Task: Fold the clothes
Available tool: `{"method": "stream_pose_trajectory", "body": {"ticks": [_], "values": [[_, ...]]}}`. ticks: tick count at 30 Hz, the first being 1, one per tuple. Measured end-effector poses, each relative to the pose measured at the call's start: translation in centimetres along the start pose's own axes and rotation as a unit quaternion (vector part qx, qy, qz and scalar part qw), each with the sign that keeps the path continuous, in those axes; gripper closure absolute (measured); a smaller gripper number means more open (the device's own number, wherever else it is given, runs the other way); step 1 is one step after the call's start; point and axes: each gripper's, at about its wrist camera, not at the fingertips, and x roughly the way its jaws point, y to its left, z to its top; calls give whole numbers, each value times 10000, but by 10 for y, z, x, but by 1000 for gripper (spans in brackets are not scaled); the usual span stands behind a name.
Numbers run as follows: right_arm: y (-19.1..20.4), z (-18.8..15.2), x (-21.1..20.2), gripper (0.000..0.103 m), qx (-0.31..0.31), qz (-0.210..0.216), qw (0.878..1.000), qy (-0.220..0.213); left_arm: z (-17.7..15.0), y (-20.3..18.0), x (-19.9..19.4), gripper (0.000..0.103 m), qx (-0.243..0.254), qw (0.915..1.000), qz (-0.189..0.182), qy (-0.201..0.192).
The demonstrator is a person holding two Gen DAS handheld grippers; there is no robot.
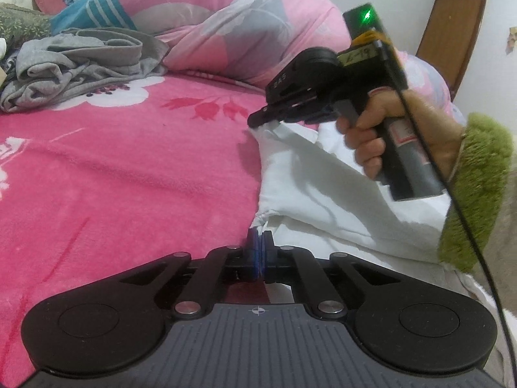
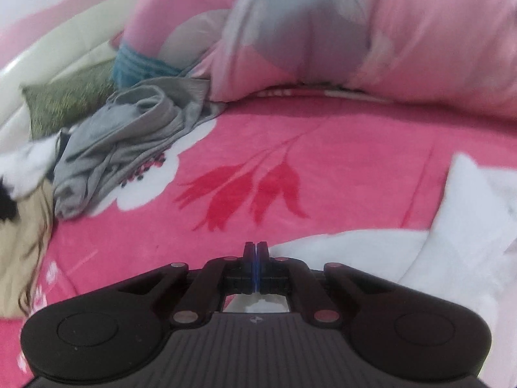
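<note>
White garment (image 1: 323,174) on pink blanket (image 1: 129,161): left gripper (image 1: 259,242), right gripper (image 1: 258,119) each pinch its edge.

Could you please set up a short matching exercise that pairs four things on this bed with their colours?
Things:
1. garment pinched by the left gripper
2. crumpled garment lying at the far side
3. blanket covering the bed
4. sleeve on the arm holding the right gripper

Colours:
A. green
B. pink with flowers
C. white
D. grey

Pairs: 1-C, 2-D, 3-B, 4-A. The white garment is the one both grippers hold by its edge.
</note>
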Motion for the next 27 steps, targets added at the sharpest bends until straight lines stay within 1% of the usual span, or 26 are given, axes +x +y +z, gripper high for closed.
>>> {"method": "stream_pose_trajectory", "body": {"ticks": [2, 4, 8, 9, 11, 13, 14, 16, 17, 18, 20, 23, 24, 25, 26, 27], "values": [[-6, -2, 7, 103, 143, -10, 9999, -59, 0, 0, 0, 103, 8, 10000, -4, 13], [-9, -3, 10, 103, 229, -50, 9994, -238, 0, 0, 0, 103, 17, 10000, -8, 33], [-25, 7, 12, 103, 494, -376, 9968, -497, 0, 2, 1, 103, -26, 10000, -40, 59], [-30, 10, 8, 103, 619, -346, 9961, -526, 0, 3, 1, 103, -49, 10000, -51, 65], [-39, 14, -6, 102, 795, 11, 9957, -475, 0, 3, 0, 103, -45, 10000, -46, 66], [-41, 14, -25, 99, 671, 234, 9965, -449, 0, 2, 0, 103, -38, 10000, -40, 67], [-40, 12, -34, 96, 509, 345, 9973, -407, 0, 2, 0, 103, -40, 10000, -38, 67], [-39, 4, -48, 66, 244, 437, 9985, -208, 0, 2, 0, 103, -44, 10000, -37, 68], [-38, 0, -53, 62, 99, 476, 9988, -111, 1, 2, 0, 103, -47, 10000, -36, 68], [-37, -6, -56, 61, -79, 471, 9989, -5, 1, 2, 0, 103, -49, 10000, -36, 69], [-34, -13, -57, 61, -312, 435, 9983, 216, 1, 2, 1, 103, -55, 10000, -38, 68], [-35, -21, -52, 61, -495, 417, 9966, 508, 1, 3, 1, 103, -62, 10000, -41, 65], [-34, -23, -51, 70, -588, 400, 9960, 540, 1, 3, 1, 103, -65, 9999, -42, 64], [-32, -26, -50, 95, -688, 380, 9953, 562, 1, 3, 1, 103, -62, 10000, -41, 63], [-30, -26, -51, 103, -779, 322, 9951, 511, 1, 3, 1, 103, -56, 10000, -38, 62], [-28, -27, -52, 103, -869, 256, 9949, 445, 0, 3, 1, 103, -51, 10000, -36, 60]]}}
